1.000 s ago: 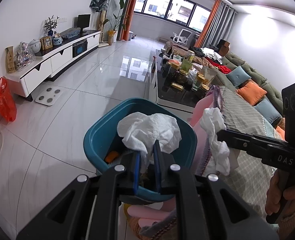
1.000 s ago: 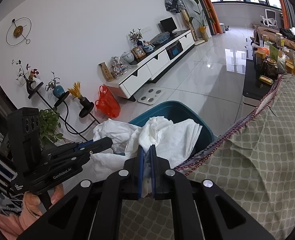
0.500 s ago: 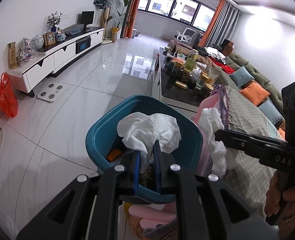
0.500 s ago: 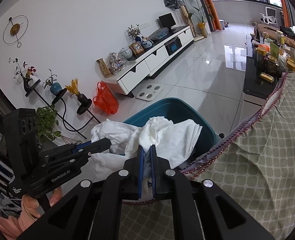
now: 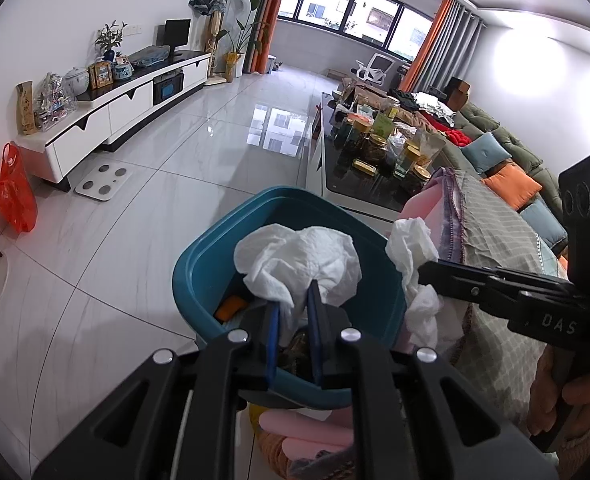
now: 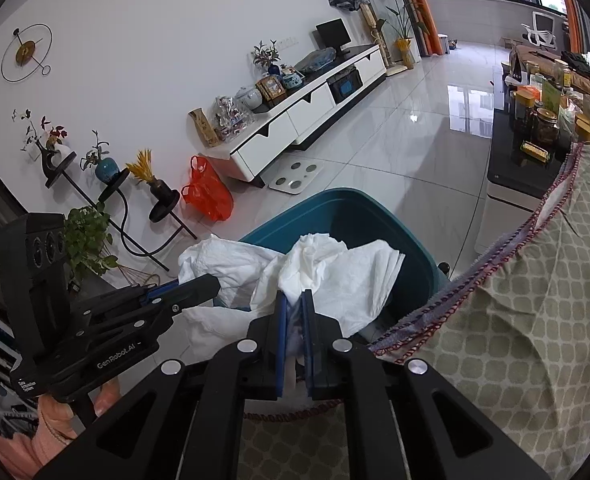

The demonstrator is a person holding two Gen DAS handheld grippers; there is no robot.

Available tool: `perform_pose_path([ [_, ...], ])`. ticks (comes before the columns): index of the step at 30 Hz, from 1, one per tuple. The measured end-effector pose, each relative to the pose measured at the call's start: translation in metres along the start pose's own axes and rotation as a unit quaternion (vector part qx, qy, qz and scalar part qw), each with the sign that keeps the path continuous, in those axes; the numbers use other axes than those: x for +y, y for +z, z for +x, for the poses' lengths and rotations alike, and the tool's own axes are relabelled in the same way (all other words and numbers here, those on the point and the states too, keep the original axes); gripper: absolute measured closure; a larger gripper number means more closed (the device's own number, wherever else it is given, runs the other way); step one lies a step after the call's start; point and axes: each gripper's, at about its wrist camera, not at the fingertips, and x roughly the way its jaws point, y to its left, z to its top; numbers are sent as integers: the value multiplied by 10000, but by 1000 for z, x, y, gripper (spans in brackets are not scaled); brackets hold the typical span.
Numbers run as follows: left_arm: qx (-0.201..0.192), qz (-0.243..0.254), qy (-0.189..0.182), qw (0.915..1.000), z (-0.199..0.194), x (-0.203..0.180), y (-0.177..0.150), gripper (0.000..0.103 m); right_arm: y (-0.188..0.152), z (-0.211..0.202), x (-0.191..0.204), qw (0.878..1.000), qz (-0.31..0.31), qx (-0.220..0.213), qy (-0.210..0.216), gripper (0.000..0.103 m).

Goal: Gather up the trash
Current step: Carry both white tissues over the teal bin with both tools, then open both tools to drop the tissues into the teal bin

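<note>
so you had both grippers up over the bin [image 5: 211,256] at that point, each one pinched tight on its own wad of white tissue. your left gripper [image 5: 293,320] had its blue pads closed narrow on the left tissue [image 5: 299,258], which puffed out above the fingertips right over the bin's opening. your right gripper [image 6: 293,320] was clamped the same way on the right tissue [image 6: 335,272], a bigger, flatter bunch fanning out over the bin's rim on the couch side.

from the right wrist view you could see the left gripper [image 6: 199,284] coming in from the side with its tissue [image 6: 223,256] touching yours, so the two wads were bunched together. from the left wrist view the right gripper [image 5: 427,270] poked in from the right, its tissue [image 5: 413,248] hanging just beside the bin's edge.

down inside the bin there was an orange scrap [image 5: 231,307] and some darker stuff i couldn't make out. the bin sat on the tile floor [image 5: 135,200] right against the blanket [image 6: 535,280] draped on the couch.
</note>
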Motion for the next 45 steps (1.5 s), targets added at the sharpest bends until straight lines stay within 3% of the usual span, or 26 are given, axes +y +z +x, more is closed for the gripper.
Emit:
perform_pose_path([
  [31, 80, -11, 141, 9999, 7, 16, -11, 85, 5, 20, 4, 9996, -39, 199, -171, 92],
  [35, 98, -50, 199, 9997, 11, 19, -11, 78, 5, 22, 3, 9995, -28, 210, -218, 90],
  [40, 114, -134, 269, 9995, 13, 20, -7, 68, 6, 21, 1, 9995, 40, 189, -248, 81],
  [42, 131, -135, 273, 9994, 13, 22, -8, 56, 7, 22, 1, 9994, 28, 201, -286, 76],
  [45, 118, -125, 337, 9993, 13, 23, -6, 52, 8, 22, -3, 9994, 65, 178, -291, 70],
])
